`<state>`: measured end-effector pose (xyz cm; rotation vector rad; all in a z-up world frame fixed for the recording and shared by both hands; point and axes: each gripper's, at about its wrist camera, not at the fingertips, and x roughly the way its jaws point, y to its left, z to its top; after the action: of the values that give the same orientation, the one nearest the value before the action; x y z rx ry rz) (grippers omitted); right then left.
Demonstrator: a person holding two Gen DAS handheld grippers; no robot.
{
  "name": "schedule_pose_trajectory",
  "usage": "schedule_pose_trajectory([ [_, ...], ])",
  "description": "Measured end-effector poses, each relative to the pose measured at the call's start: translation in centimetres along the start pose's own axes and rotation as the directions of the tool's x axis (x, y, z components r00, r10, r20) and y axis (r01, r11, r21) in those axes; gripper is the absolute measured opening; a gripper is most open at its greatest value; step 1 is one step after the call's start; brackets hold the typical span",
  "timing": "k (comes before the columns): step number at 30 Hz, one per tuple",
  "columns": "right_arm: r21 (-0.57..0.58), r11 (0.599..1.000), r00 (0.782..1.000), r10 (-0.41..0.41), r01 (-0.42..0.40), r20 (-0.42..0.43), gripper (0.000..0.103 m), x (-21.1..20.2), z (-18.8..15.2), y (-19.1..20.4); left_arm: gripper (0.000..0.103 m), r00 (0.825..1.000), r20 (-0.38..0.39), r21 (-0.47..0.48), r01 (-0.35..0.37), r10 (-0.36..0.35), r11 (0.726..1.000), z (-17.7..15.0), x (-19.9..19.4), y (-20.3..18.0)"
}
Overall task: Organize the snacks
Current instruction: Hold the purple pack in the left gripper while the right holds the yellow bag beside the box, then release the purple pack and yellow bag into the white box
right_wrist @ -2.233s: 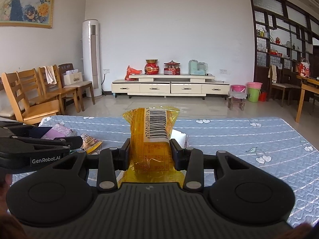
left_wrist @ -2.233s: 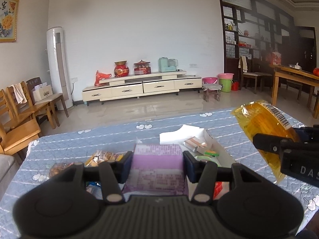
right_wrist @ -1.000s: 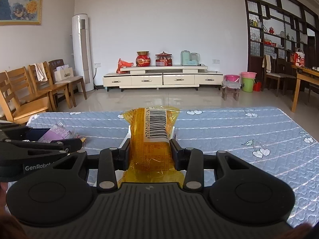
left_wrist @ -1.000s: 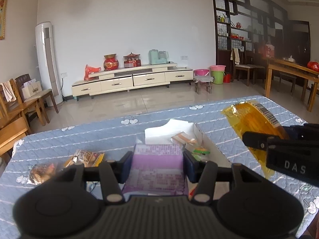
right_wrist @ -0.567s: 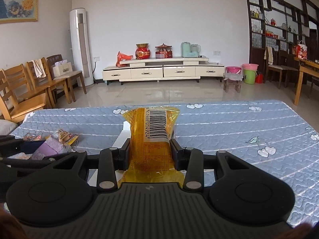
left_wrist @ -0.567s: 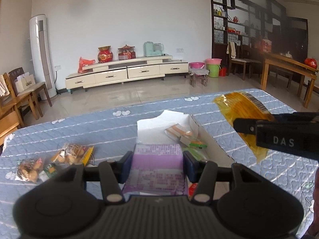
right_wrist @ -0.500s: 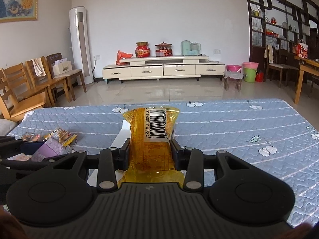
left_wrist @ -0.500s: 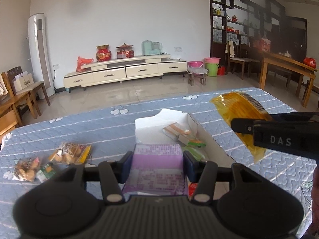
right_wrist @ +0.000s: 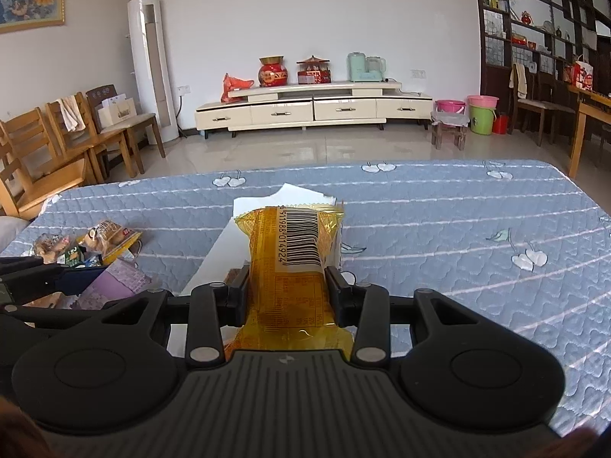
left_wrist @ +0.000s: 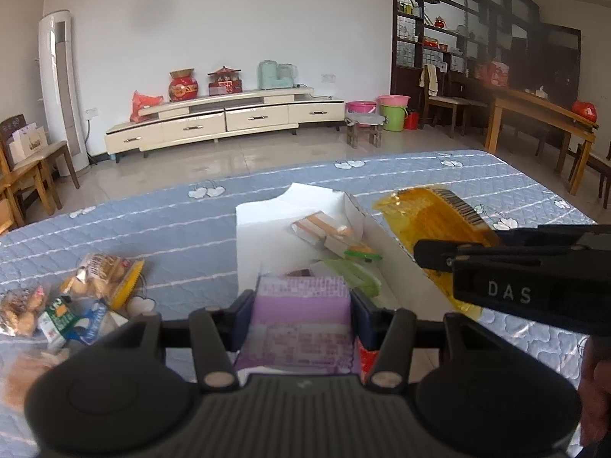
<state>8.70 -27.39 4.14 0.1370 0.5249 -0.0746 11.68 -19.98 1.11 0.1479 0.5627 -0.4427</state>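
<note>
Currently, both hand-held grippers, left (left_wrist: pixel 301 315) and right (right_wrist: pixel 286 294), are clamping packets over the part-filled box (left_wrist: pixel 263 229); loose snacks (left_wrist: pixel 99 274) are remaining.

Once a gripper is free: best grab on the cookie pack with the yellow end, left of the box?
Likely pinch the cookie pack across its narrow middle, coming from above. It lies flat on the blue quilt; other snack packs crowd its near-left side, so side entry looks blocked.

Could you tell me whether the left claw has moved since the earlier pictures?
Yes. The left claw, shut on the purple packet, has tipped downward: the TV cabinet now sits higher in its view, with more of the white box showing.
</note>
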Motion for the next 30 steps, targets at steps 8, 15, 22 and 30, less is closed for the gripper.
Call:
schedule_pose_trajectory([
  [8,-0.002,0.999,0.999,-0.040,0.040,0.005,0.096,0.0,0.3,0.3,0.085,0.999,0.002,0.017,0.050,-0.050,0.999,-0.5,0.1,-0.3],
  [15,-0.024,0.998,0.996,-0.063,0.065,0.068,0.103,-2.0,0.8,1.1,0.090,0.999,0.039,-0.010,0.022,-0.022,1.000,-0.1,-2.1,0.5],
  [22,-0.032,0.999,0.994,-0.037,0.040,0.103,0.103,-3.2,1.0,2.6,0.092,0.996,0.078,-0.036,-0.036,0.039,0.999,-0.4,-4.8,2.6],
  [30,-0.086,0.996,0.995,0.039,-0.031,0.091,0.103,-2.9,0.2,5.9,0.094,0.986,0.090,-0.077,-0.130,0.137,0.988,-2.4,-7.7,6.7],
])
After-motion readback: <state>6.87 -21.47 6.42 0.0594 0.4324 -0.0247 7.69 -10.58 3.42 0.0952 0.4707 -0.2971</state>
